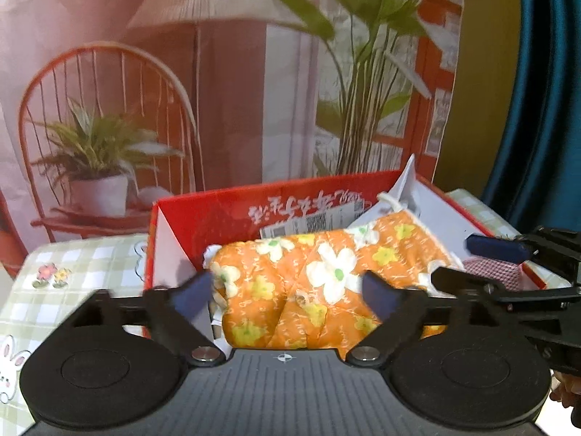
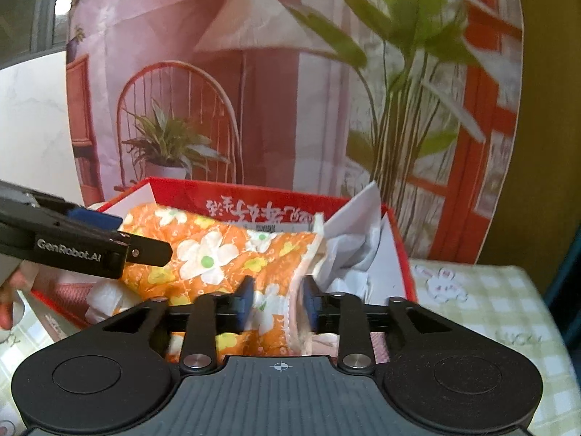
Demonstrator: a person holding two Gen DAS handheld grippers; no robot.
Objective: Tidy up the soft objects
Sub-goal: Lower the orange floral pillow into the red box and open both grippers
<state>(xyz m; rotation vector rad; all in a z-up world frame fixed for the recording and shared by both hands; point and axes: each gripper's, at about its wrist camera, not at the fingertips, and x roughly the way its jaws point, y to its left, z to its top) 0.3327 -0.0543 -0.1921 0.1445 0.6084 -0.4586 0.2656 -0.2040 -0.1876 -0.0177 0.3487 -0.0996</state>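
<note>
Orange flowered quilted cloth (image 1: pixel 308 283) lying bunched inside red box (image 1: pixel 254 200), atop white paper (image 2: pixel 356 250). Left tongs (image 1: pixel 287 296) spread wide, released, pads either side of cloth. Right tongs (image 2: pixel 277 307) partly parted, cloth's edge between pads, grip unclear. Box on green checked desk (image 2: pixel 490 298).

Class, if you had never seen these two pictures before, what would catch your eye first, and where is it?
The orange flowered cloth bundled in the red box at centre. Next, the left gripper open around it, and the pink printed backdrop of chair and plants behind.
</note>
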